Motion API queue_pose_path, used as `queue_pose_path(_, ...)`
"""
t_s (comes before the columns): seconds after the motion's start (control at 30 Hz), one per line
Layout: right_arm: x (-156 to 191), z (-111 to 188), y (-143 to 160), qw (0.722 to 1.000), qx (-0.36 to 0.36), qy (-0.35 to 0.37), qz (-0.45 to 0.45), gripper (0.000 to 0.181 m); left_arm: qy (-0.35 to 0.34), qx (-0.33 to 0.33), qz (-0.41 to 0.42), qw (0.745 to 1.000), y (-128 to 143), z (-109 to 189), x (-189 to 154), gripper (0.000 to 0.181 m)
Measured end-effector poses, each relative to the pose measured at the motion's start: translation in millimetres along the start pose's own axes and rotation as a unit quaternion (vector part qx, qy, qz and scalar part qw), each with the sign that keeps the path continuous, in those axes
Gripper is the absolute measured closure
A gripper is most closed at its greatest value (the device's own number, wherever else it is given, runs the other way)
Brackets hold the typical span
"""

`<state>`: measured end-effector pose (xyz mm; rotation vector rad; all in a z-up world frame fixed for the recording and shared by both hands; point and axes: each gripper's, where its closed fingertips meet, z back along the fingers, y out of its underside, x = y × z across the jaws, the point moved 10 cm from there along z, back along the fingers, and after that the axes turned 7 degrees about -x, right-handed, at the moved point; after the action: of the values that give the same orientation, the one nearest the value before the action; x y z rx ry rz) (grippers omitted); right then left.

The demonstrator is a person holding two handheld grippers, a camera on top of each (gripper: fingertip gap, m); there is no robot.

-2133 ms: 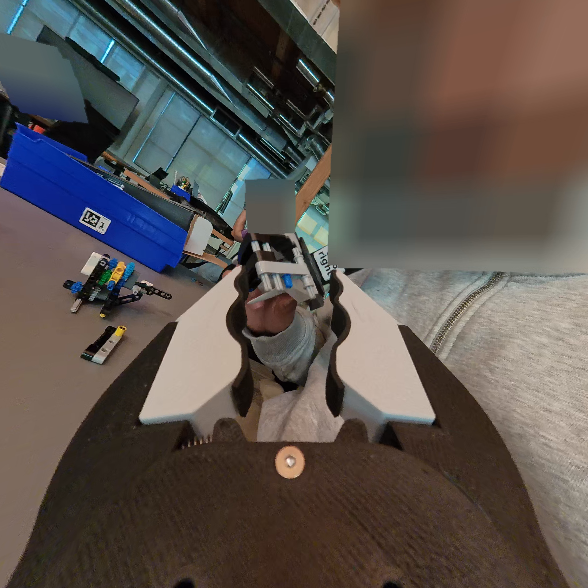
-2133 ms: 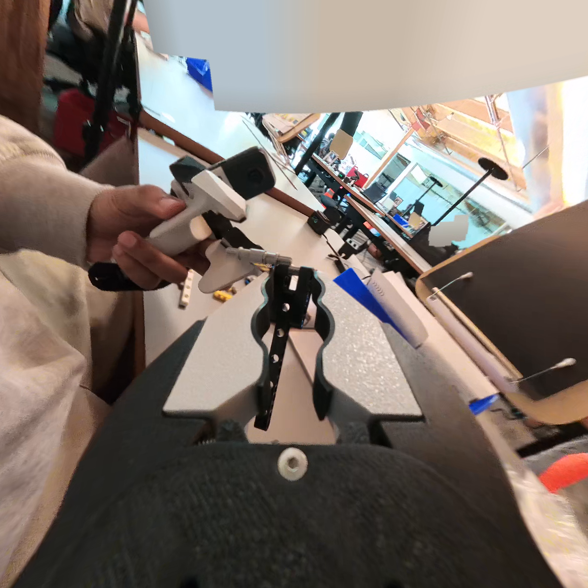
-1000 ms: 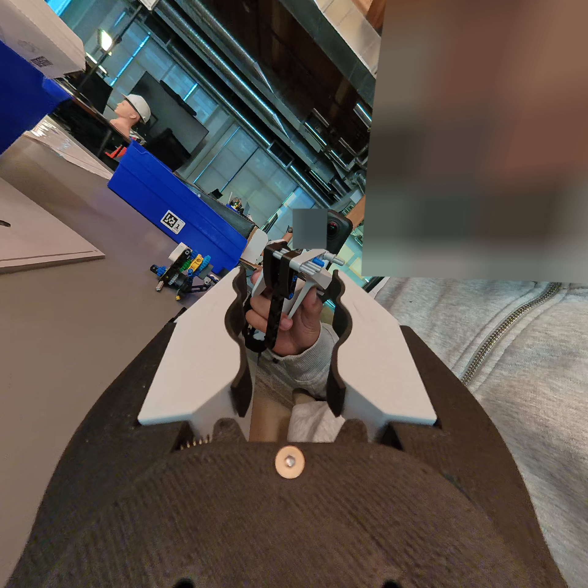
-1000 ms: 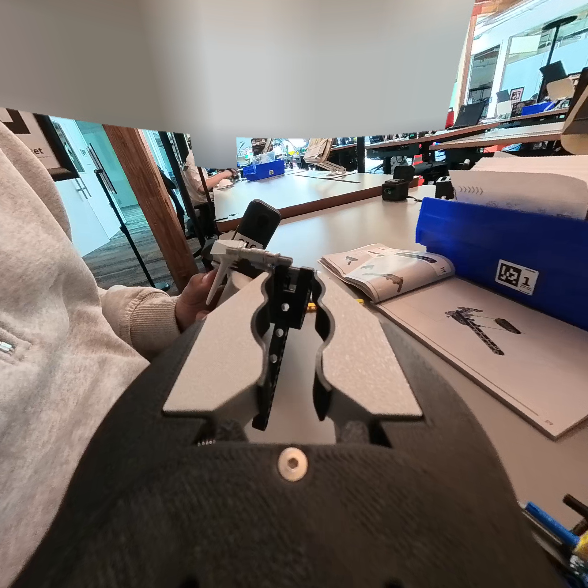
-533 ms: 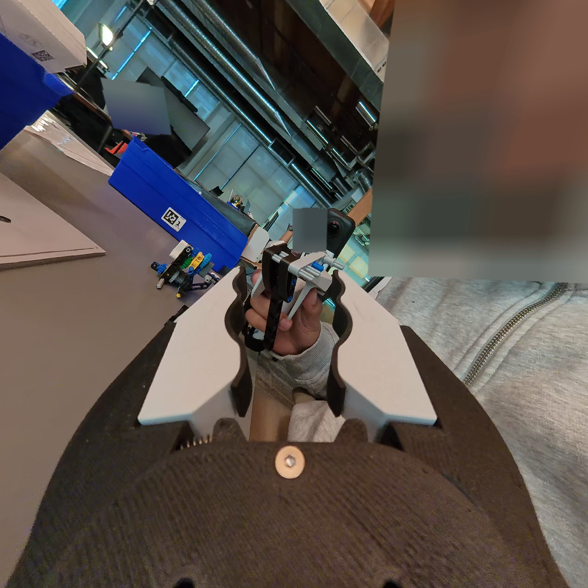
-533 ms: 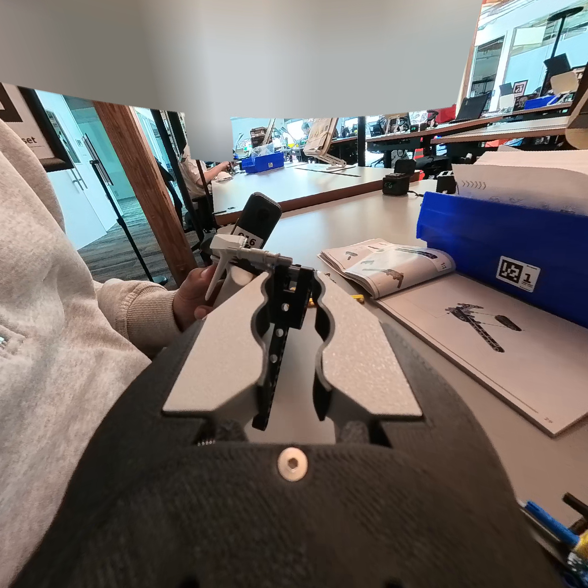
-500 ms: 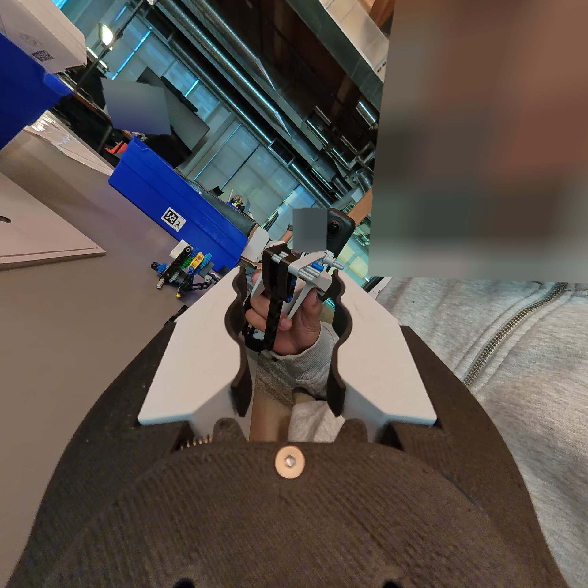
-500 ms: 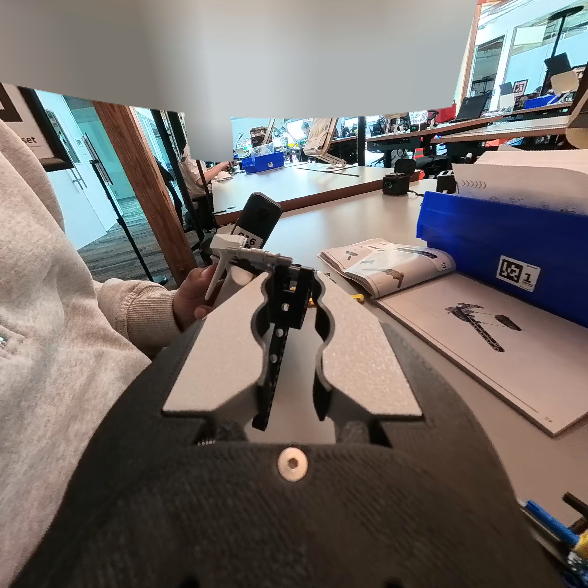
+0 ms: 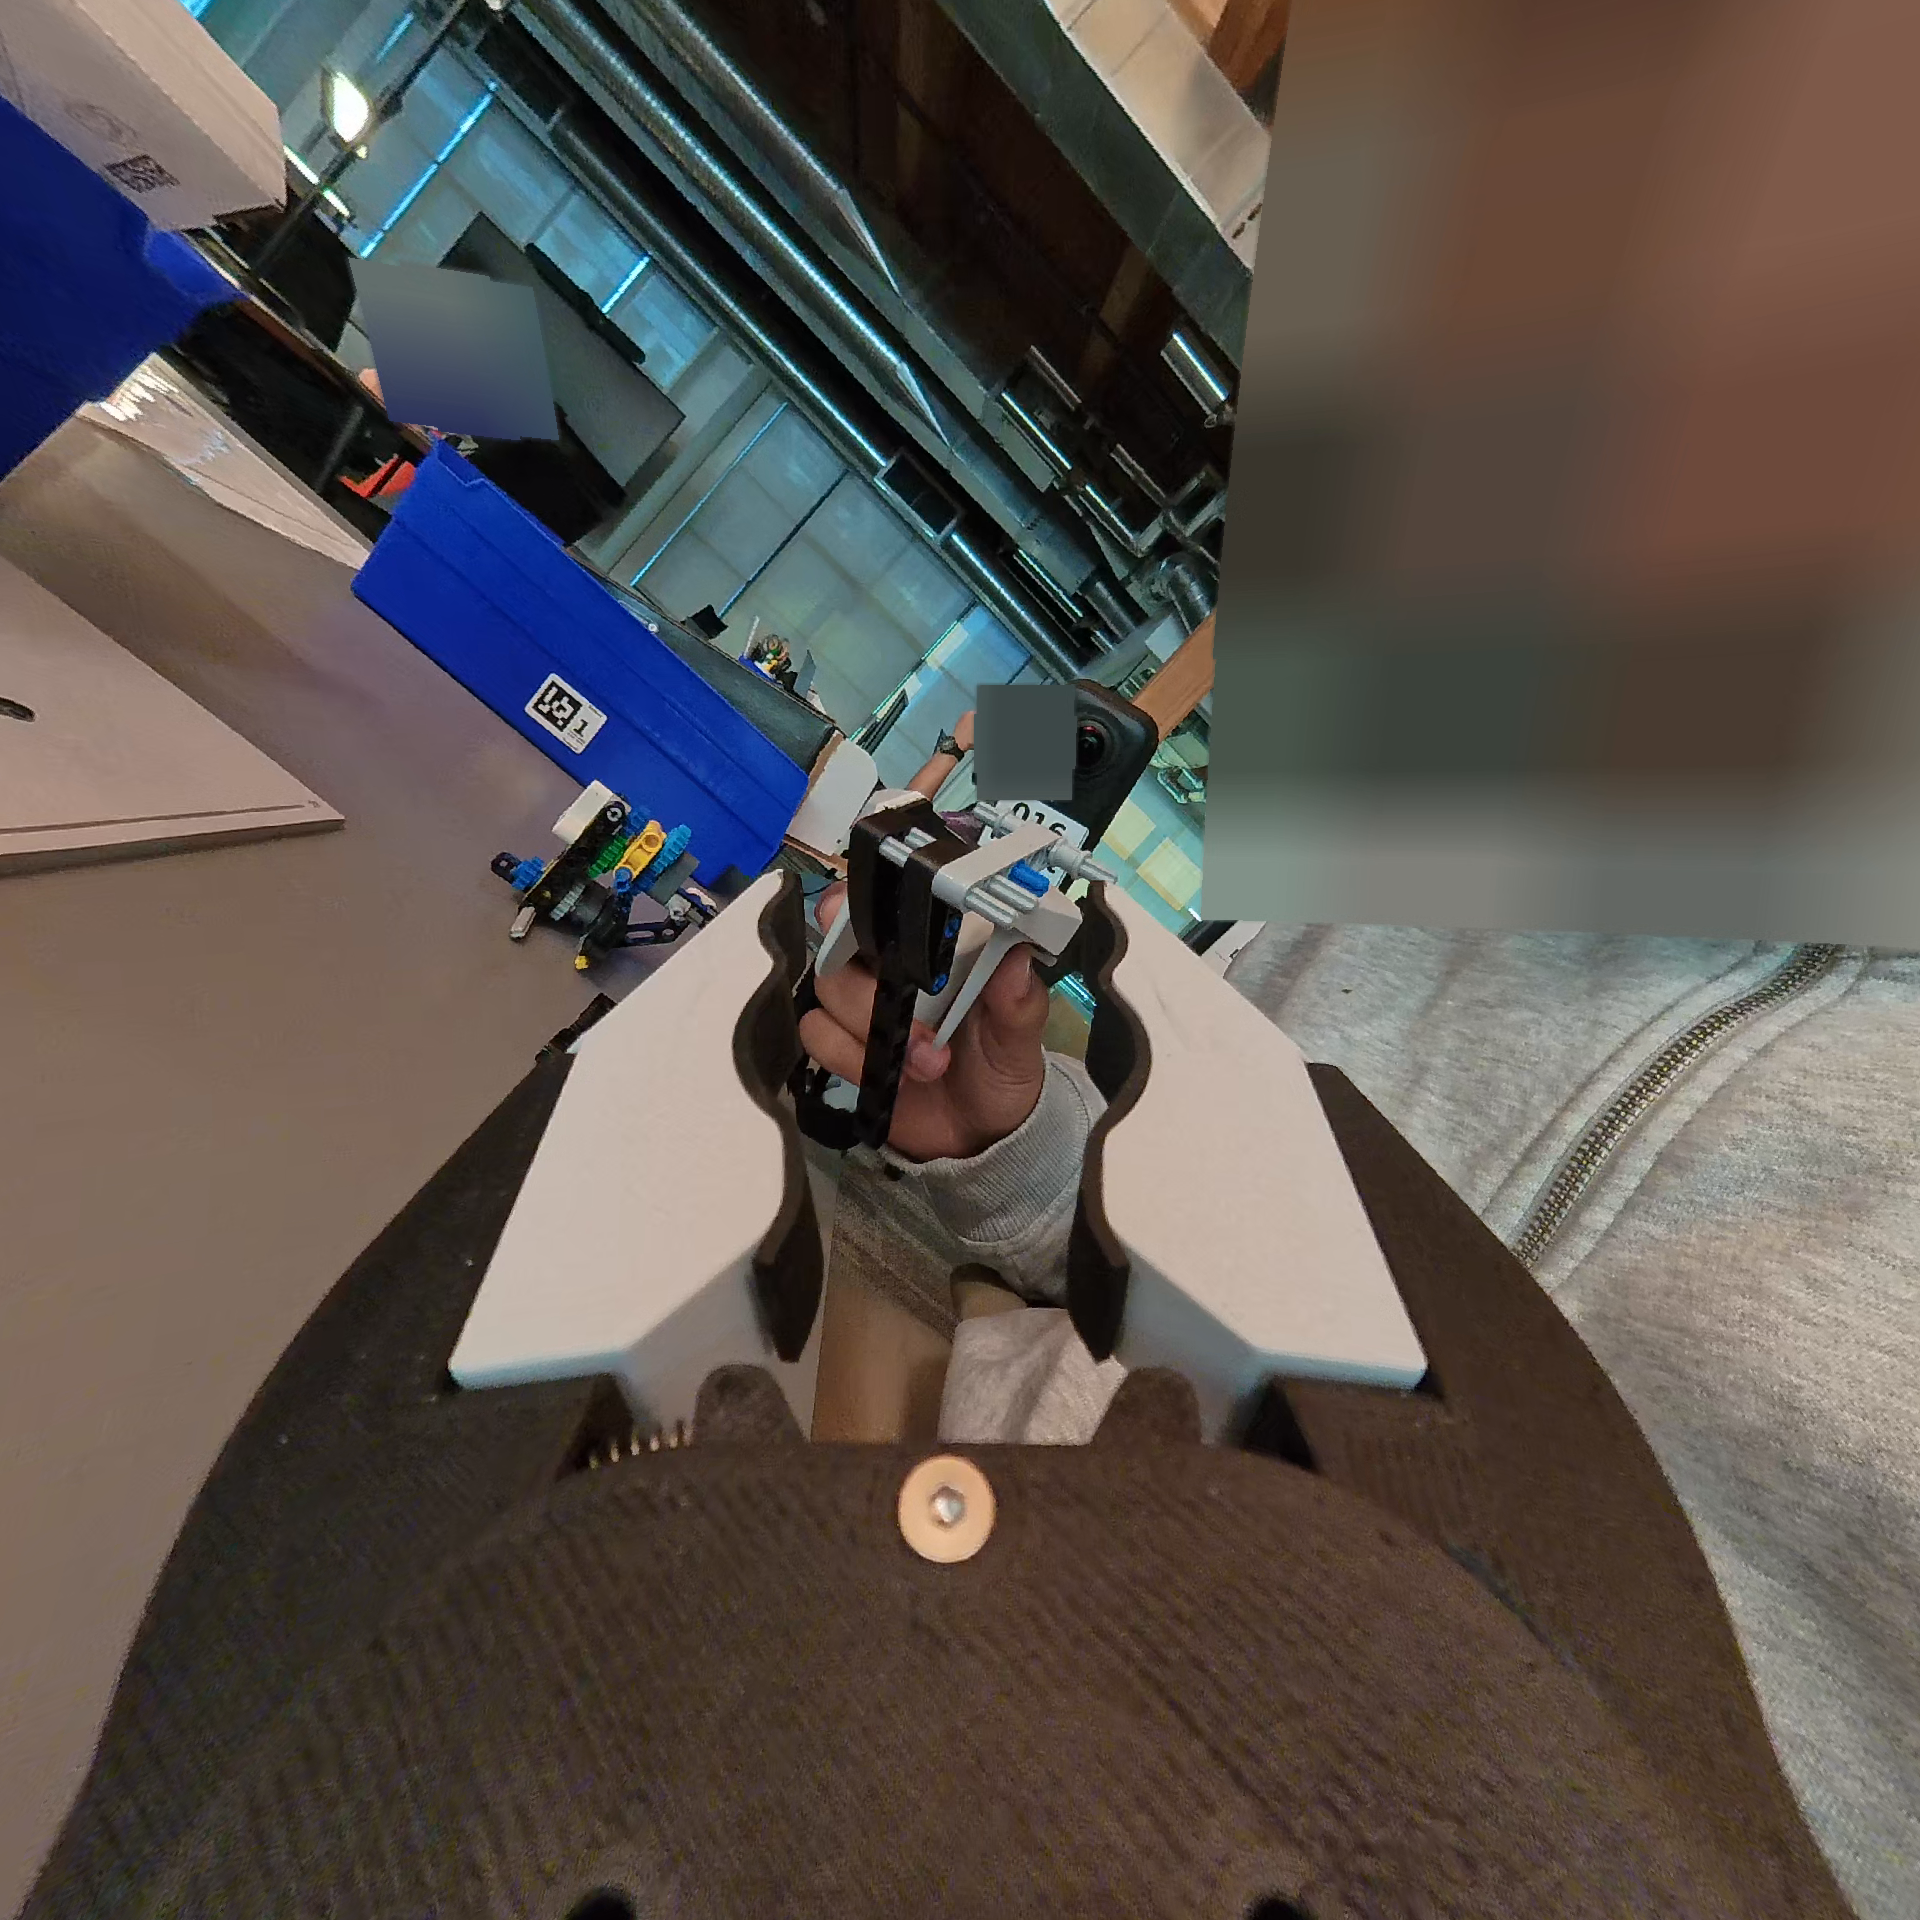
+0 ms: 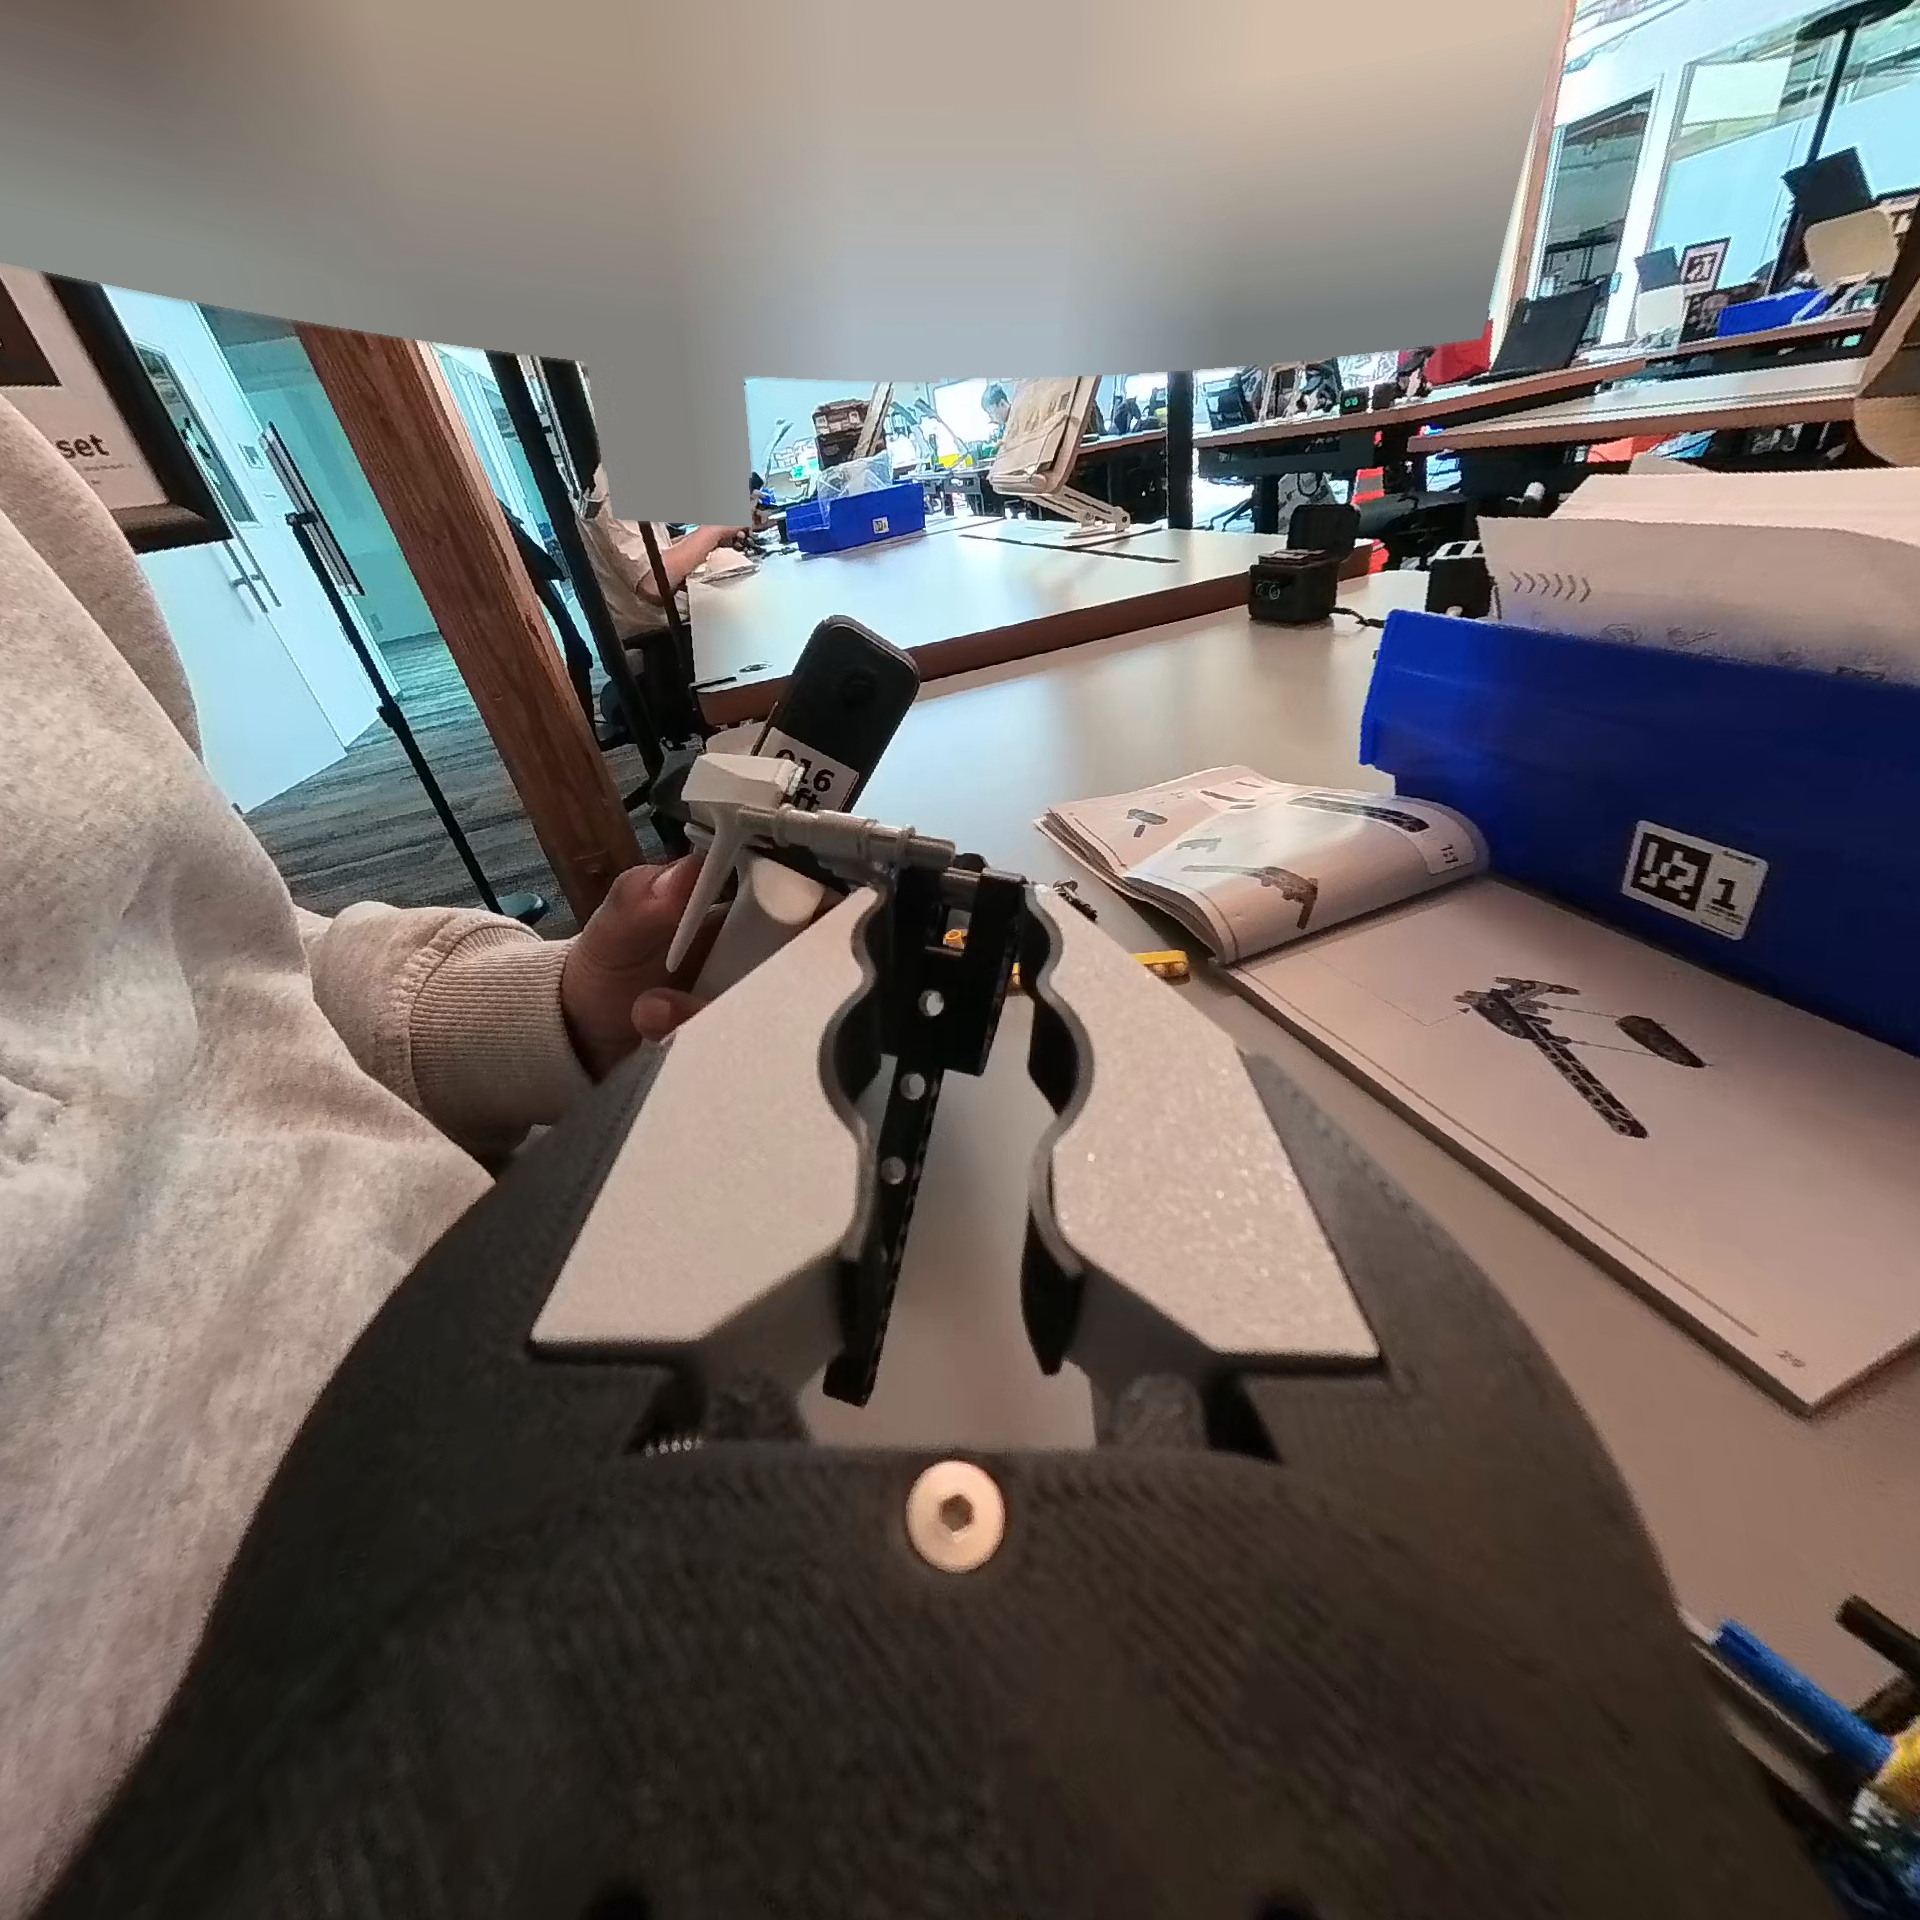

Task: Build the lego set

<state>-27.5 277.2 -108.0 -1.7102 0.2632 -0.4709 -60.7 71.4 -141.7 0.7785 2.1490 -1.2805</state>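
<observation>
Lego sub-assembly [image 10: 914, 1049] — black holed beam w/ grey pin piece on top — sits mid-air between the two grippers, over the person's lap, off the table edge. Right gripper [image 10: 940, 966] has its tips pinched on the beam; beam tail runs back between the fingers. Left gripper [image 9: 940, 925] faces it; fingers look parted around the grey end, can't tell if they touch it.

Risks, my read: a twist or side load could pop the grey piece off, and a slip drops it to lap/floor since no table is under it.

Room: free air around the part; partly built model [image 9: 603, 868] by blue bin [image 9: 582, 665], manual [image 10: 1262, 852] on table [image 10: 1091, 707] — well apart.
</observation>
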Motion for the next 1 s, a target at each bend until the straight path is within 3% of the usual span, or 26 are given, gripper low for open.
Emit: queue_pose_path(1.0,-0.9,-0.8,1.9,1.0,0.009,0.002,-0.003,0.159,-0.001,0.0,0.004,1.0,-0.2,-0.6,1.2,0.131)
